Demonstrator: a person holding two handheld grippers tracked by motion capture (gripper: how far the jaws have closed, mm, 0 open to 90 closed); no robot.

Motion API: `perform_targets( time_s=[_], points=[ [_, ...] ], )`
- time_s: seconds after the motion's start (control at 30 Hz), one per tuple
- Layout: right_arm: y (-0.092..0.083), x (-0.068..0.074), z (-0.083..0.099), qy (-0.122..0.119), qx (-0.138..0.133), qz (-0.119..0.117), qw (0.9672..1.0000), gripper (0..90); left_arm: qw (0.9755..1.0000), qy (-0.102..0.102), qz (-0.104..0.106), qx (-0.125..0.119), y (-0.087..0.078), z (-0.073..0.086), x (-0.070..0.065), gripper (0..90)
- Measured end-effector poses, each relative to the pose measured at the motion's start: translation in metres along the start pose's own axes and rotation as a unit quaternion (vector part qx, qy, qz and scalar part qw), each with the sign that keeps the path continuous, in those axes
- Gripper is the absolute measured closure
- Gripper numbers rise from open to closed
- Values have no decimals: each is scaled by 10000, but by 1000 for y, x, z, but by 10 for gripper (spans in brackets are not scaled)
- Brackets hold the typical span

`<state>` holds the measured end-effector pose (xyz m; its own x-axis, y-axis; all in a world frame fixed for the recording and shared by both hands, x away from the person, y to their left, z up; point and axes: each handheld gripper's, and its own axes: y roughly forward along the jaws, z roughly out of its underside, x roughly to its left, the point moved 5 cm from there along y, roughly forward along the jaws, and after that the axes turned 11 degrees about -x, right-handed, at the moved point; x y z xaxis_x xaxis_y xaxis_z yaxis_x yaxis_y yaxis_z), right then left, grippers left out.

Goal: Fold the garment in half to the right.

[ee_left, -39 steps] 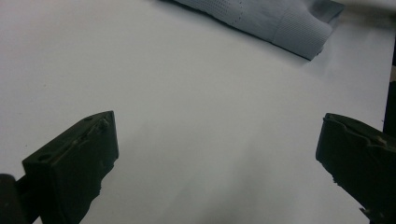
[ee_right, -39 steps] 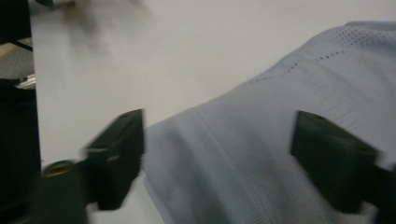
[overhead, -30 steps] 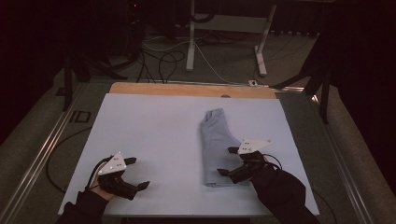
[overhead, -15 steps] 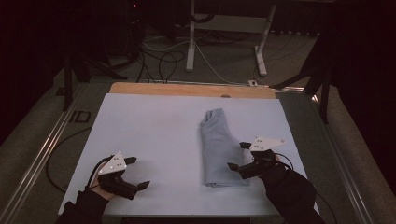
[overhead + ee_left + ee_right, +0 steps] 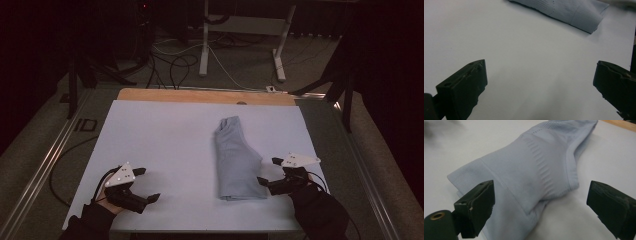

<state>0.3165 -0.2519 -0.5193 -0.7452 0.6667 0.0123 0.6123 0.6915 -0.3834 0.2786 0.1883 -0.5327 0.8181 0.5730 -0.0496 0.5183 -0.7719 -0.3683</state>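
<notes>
Since a second ago the right gripper (image 5: 272,172) has drawn back toward the right edge of the worktop (image 5: 165,140) and off the folded garment (image 5: 235,160), while the left gripper (image 5: 142,185) has stayed where it was near the front left corner. Both pairs of jaws are spread wide with nothing between them. That pale blue-grey knit piece lies on the right half of the white worktop, its long axis running from the near edge toward the far wooden strip, the wider folded end nearest the person and the narrower end pointing away. In the right gripper view the cloth (image 5: 531,175) sits straight ahead of the open jaws and close, its near side edge and a bulging fold facing them. In the left gripper view the same cloth (image 5: 571,11) is far off at the top, well apart from those jaws, with bare worktop between. So the right gripper is much the nearer: any next grasp would most likely be a short reach leftward from it onto the garment's right edge, taken across the long axis.
</notes>
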Motion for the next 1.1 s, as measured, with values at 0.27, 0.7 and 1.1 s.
perform_targets(
  time_s=[0.27, 0.7, 1.1],
  points=[
    [-11, -2, 17, 161, -74, 191, 9997, 84, 10000, 14, 8, 21, 1, 0, 0, 6],
    [-11, 7, 38, 151, -6, 255, 9996, 84, 10000, 42, 60, 17, 2, 1, 0, 6],
    [1, 3, 37, 137, -62, 260, 9995, 85, 9998, 121, 153, -59, 2, 1, -3, 5]
  ],
)
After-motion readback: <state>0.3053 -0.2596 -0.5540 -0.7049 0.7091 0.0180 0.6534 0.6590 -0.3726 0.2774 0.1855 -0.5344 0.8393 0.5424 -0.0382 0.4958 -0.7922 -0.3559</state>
